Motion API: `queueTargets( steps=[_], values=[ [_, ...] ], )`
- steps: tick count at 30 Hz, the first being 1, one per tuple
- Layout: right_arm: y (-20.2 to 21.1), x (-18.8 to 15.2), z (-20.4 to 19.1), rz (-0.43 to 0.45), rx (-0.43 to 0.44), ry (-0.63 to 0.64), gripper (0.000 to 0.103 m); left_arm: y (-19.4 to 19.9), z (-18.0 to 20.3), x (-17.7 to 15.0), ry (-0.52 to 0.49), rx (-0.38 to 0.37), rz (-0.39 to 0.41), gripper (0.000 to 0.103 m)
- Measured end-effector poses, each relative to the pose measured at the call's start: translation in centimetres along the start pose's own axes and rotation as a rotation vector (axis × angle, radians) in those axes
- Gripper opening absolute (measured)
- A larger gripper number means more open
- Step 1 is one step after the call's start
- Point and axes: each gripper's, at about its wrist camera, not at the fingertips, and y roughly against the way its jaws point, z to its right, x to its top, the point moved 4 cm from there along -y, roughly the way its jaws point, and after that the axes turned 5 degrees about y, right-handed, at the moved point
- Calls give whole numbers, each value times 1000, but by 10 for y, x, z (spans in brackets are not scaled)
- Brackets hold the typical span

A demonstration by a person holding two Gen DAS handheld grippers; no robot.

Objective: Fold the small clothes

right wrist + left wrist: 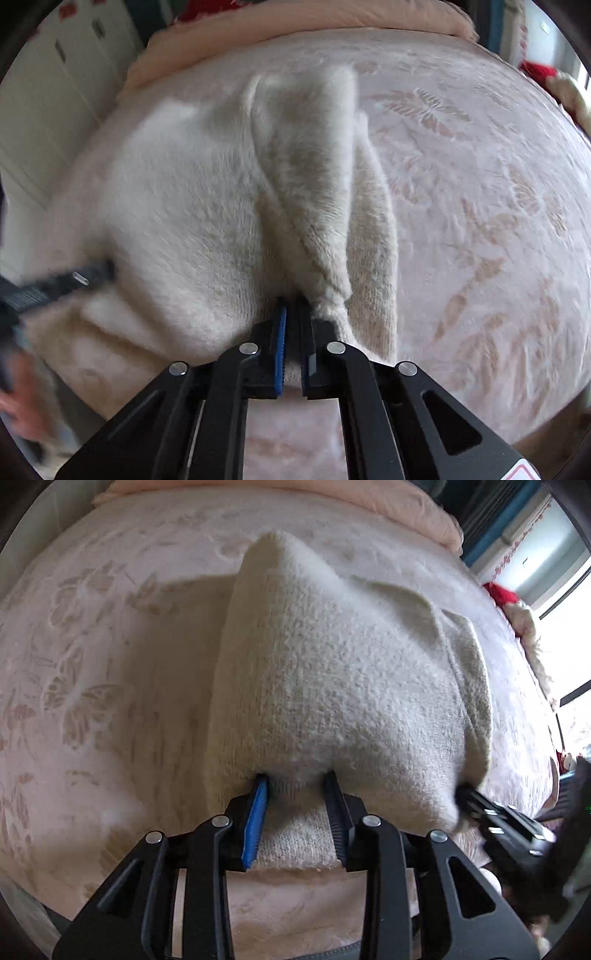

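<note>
Across the frame's lower middle, we pinch a cream sweater (332, 686) with both the left gripper (297, 779) and right gripper (293, 301), lifting its hem above the pink bedspread (92, 657) for folding.

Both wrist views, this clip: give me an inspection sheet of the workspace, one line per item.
Surface: pale pink bedspread with butterfly pattern, rumpled in places.
Job's things: cream fuzzy knitted garment, near edge lifted off the bedspread, a fold hanging along its right side.
Clutter: peach folded quilt at the far edge; red cloth item by the window.
Grippers: left gripper fingers apart with the garment's edge between them; right gripper pinched shut on the garment's edge.
Cables: nothing seen.
Surroundings: bright window on the right; white cabinet doors on the left.
</note>
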Motion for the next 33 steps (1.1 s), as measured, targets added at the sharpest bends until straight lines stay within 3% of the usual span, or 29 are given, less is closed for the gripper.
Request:
queueTargets(
  steps=[3,5,6,7,10,12,15,18,20,21,22,23,26,27,30,32,33],
  values=[
    [34,7,-8,70,78,-27,5,6,1,-1,-19,10,4,31],
    [15,3,-8,19,37,7,5,2,1,-4,-9,14,-3,31],
    [-12,-6,-6,-57,-28,44,0,3,3,-6,-13,18,-3,32],
    [-29,-14,-6,-94,-28,60,0,3,5,-6,-19,22,-6,32],
    [-4,-7,-13,-50,-15,23,7,18,8,-7,-50,33,7,31],
    [27,6,-22,36,41,7,9,37,8,-10,-66,33,39,37],
    [49,37,-31,108,8,54,9,46,10,-9,-76,53,74,41],
    [23,73,-18,74,19,20,9,29,8,-7,-69,84,17,41],
    [-5,88,-4,20,-23,-12,9,16,4,-8,-46,87,-19,41],
    [-36,92,13,-44,-73,-28,0,12,1,-9,-37,87,-21,42],
    [-64,90,26,-104,-77,-35,0,9,0,-10,-29,86,-26,50],
    [-75,87,33,-111,-57,-55,0,6,-1,-10,-25,84,-34,52],
    [-51,98,35,-73,11,-159,5,7,-1,-10,-33,99,-30,52],
    [-30,98,29,-24,18,-154,12,6,-1,-10,-40,103,-32,53],
    [16,72,10,76,28,-122,18,2,-4,-10,-34,99,-45,53],
    [17,51,3,55,28,-120,20,1,-4,-9,-39,103,-45,53],
    [-1,33,1,-8,-12,-97,18,1,-3,-9,-48,108,-41,53]
  ],
)
